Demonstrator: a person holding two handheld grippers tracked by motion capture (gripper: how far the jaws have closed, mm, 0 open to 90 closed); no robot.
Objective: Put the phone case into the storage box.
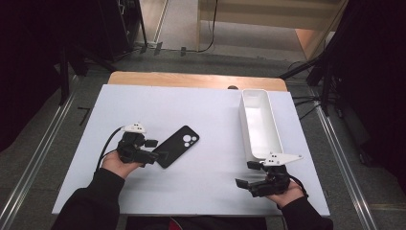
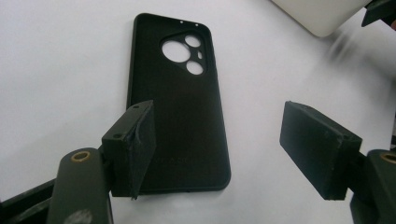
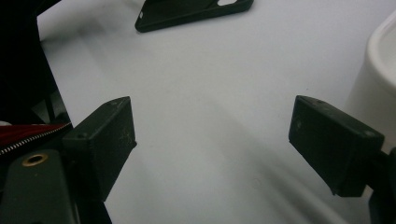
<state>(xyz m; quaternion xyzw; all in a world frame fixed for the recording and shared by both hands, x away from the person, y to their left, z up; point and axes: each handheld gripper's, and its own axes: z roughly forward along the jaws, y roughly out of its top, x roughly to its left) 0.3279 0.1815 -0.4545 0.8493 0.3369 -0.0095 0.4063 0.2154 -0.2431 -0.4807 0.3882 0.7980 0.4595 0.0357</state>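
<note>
My left gripper [image 1: 160,149] fingers open at near end of black phone case [image 1: 178,145], flat on tabletop [image 1: 201,191]. Right gripper [image 1: 245,173] fingers open, empty, near white tray [image 1: 245,124].

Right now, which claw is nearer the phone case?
Left. The left claw sits open at the near end of the phone case; the right claw rests open well across the table, beside the white bin.

No readable text, label, brand, number or sign anywhere, faint embossed lettering low on the inside of the black phone case [image 2: 180,112], near the left gripper's fingers [image 2: 135,149], too dim and small to make out
</note>
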